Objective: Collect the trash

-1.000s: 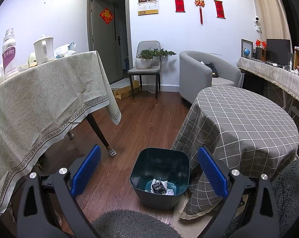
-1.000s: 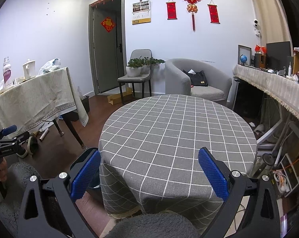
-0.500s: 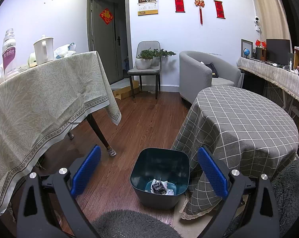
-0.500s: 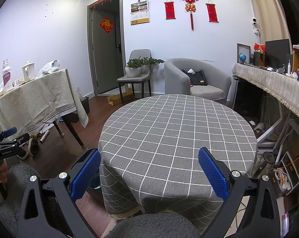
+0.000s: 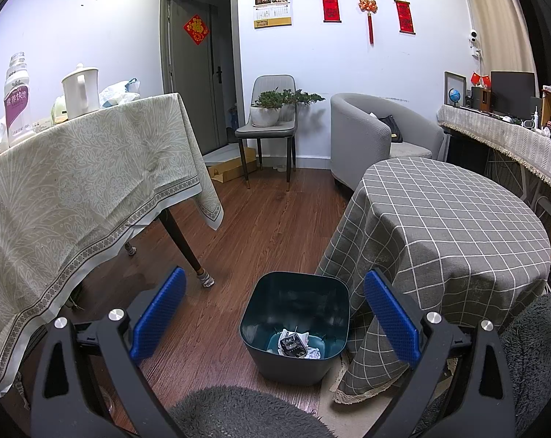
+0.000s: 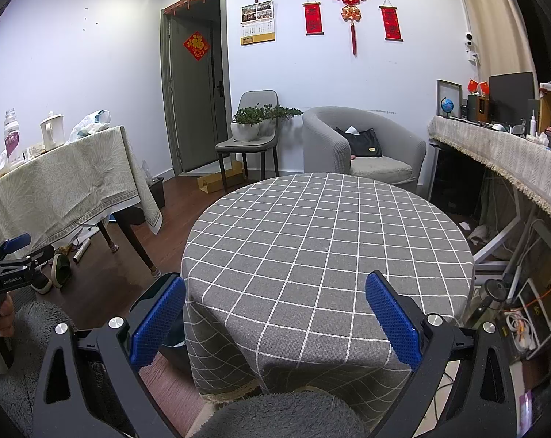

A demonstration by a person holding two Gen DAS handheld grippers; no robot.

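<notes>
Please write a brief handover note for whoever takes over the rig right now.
Left gripper: open, holding nothing, hovering over the bin.
Right gripper: open, holding nothing, facing the round table.
Bin: on the floor beside the round table, with crumpled paper and a dark wrapper at the bottom.
Done: some trash is in the bin.
Left: no trash shows on the round table; check the floor and the other table before stopping.

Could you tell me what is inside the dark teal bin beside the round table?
The bin holds crumpled white paper and a dark wrapper; its near wall hides the rest.
</notes>
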